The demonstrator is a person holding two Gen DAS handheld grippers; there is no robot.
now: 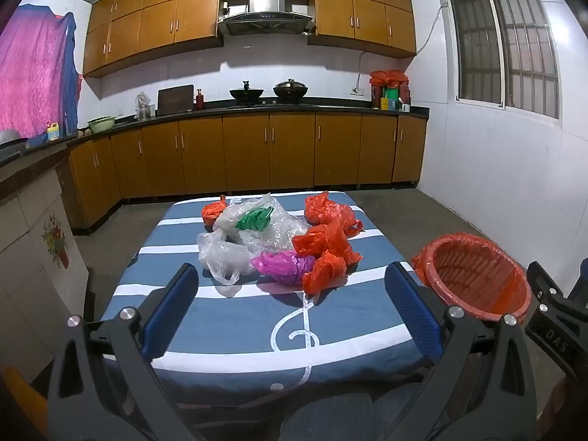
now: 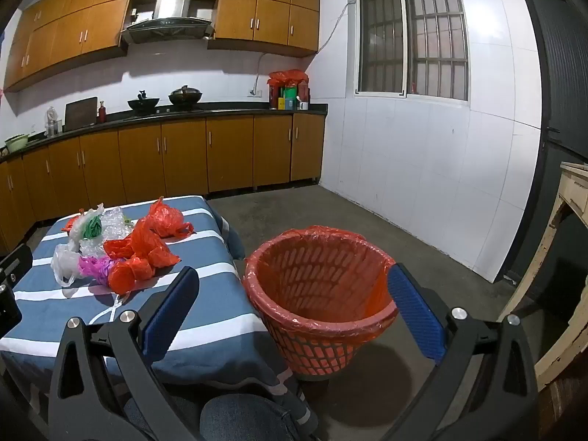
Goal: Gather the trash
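**A:** Where is the trash, and what is it like?

**B:** A heap of crumpled plastic bags (image 1: 279,242) lies mid-way along the worktop (image 1: 228,316), which wears a blue and white striped cloth. There are orange bags, clear ones, a purple one (image 1: 284,262) and a green one (image 1: 257,218). They look very light, soft and slippery; I judge a pinch on a bunched knot holds better than one on a loose flap.

**A:** And the tongs?

**B:** Both the left tongs (image 1: 290,286) and right tongs (image 2: 292,292) stand wide and empty, short of the heap. An orange-lined basket (image 2: 319,294) sits on the floor just beside the worktop.

**A:** Anything unclear?

**B:** The bags overlap, so their count is uncertain. Whether they hold anything cannot be told. The basket's bottom is hidden.
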